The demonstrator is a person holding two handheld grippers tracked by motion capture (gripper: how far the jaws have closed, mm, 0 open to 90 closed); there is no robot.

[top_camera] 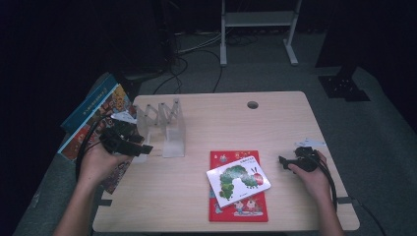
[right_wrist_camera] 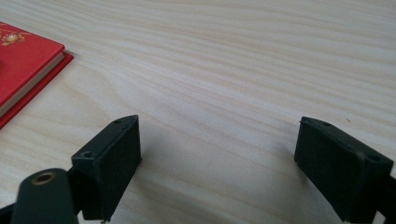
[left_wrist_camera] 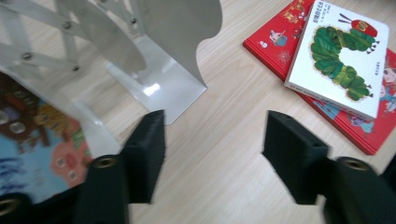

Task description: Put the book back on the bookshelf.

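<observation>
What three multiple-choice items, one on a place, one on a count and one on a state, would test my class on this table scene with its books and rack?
1. Where does the caterpillar book lie?
A. On the red book
B. Inside the rack
C. On the floor

2. How many books lie on the table's near middle?
A. One
B. Two
C. Four

3. How do the left gripper's jaws stand?
A. Apart, with nothing between them
B. Closed on a book
C. Closed on the rack

Answers:
1 A, since it rests askew across the red cover.
2 B, the white one stacked on the red one.
3 A, bare wood shows between them, beside the white rack.
</observation>
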